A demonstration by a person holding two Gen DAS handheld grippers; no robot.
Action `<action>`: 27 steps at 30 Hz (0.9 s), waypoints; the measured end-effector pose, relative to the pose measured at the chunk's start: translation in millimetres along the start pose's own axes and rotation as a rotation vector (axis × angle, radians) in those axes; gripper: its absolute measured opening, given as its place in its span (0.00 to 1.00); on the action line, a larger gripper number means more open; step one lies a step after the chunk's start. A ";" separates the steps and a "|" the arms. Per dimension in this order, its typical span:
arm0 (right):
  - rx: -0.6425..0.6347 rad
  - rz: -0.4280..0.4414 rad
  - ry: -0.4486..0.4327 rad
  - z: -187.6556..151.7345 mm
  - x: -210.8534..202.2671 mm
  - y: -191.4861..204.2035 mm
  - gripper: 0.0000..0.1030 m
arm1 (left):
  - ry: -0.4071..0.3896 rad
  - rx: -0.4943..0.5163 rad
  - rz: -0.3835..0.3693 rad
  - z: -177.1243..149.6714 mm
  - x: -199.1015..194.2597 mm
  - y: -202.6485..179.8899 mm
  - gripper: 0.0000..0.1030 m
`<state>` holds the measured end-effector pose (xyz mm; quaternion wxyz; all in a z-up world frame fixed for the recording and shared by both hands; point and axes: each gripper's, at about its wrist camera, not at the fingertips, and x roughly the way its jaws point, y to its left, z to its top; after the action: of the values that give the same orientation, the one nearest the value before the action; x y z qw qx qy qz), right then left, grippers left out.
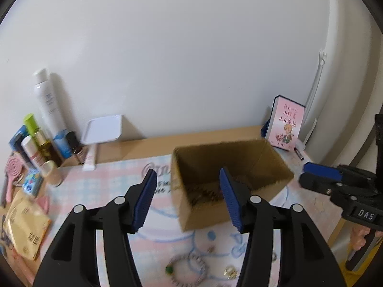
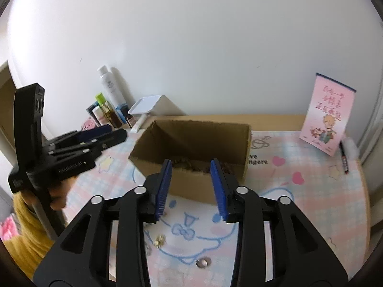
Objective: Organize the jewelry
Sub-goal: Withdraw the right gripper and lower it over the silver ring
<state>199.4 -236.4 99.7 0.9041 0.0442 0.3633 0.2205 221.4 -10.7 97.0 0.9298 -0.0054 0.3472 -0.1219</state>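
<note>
An open cardboard box (image 1: pixel 229 181) stands on the pastel cartoon mat (image 1: pixel 100 186) and holds dark jewelry on its floor. It also shows in the right wrist view (image 2: pixel 191 153). My left gripper (image 1: pixel 188 198) is open and empty, just in front of the box's near wall. A beaded bracelet with a green bead (image 1: pixel 189 270) and a gold earring (image 1: pixel 230 272) lie on the mat below it. My right gripper (image 2: pixel 191 189) is open and empty above the box's near wall. Gold earrings (image 2: pixel 159 240) and a silver ring (image 2: pixel 203 262) lie on the mat under it.
Cosmetic bottles (image 1: pixel 45 129), a white tray (image 1: pixel 103 129), a pink hairbrush (image 1: pixel 12 174) and yellow packets (image 1: pixel 24 227) crowd the left. A pink book (image 1: pixel 286 124) leans on the wall at right, a pen (image 2: pixel 344 160) beside it. The table edge curves at right.
</note>
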 end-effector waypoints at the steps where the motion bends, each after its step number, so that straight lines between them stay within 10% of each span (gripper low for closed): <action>1: -0.008 -0.011 -0.005 -8.3 -4.8 2.4 0.36 | 0.001 0.004 0.010 -6.3 -4.0 1.6 0.54; 27: 0.050 -0.083 0.141 -129.8 28.8 -4.1 0.36 | 0.167 -0.039 0.075 -123.6 30.9 27.4 0.51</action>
<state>131.5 -238.1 -14.7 0.8832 0.0360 0.4331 0.1763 170.1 18.0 -19.3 0.9013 -0.0004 0.4257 -0.0802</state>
